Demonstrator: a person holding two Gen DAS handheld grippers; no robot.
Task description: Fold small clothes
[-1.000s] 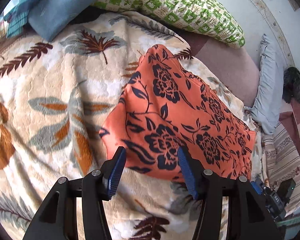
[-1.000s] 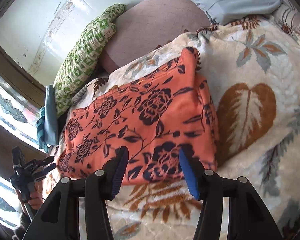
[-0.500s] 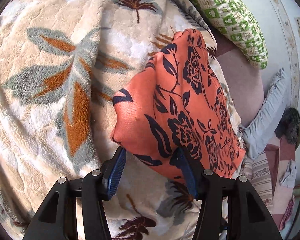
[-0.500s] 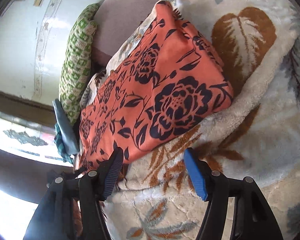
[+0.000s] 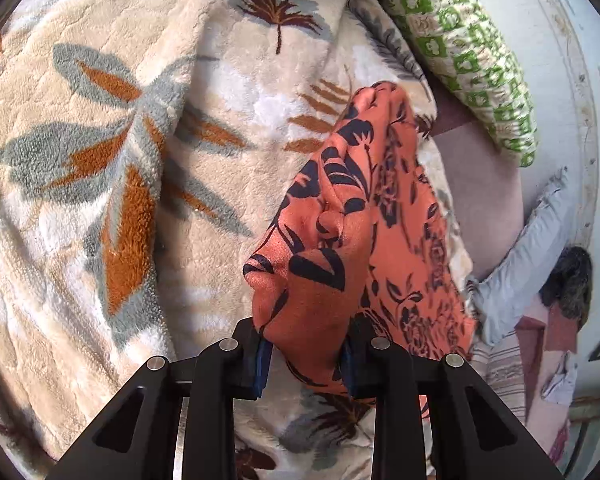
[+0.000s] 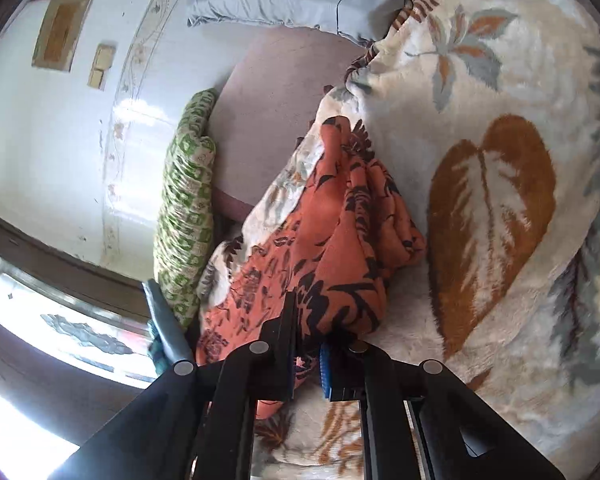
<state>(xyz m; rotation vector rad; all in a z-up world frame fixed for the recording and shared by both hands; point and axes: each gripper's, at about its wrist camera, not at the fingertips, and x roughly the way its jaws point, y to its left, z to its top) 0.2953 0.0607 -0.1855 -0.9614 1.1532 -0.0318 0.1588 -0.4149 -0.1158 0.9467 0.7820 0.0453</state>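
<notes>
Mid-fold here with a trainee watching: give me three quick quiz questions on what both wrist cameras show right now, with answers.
1. True or false: the right claw is shut on the orange floral garment.
2. What lies between the fingers of the left claw? A) green patterned pillow B) orange floral garment C) nothing
3. What does the garment rest on?

Key: 1 true. 2 B; its jaws are closing on the fabric. 3 The leaf-print blanket.

A leaf-patterned fleece blanket [image 5: 100,160] covers the bed. Beyond the blanket's far edge, a green-checked pillow [image 5: 460,40] leans against the pale wall [image 6: 40,140]. Below that wall, a bright window [image 6: 60,340] glares.
</notes>
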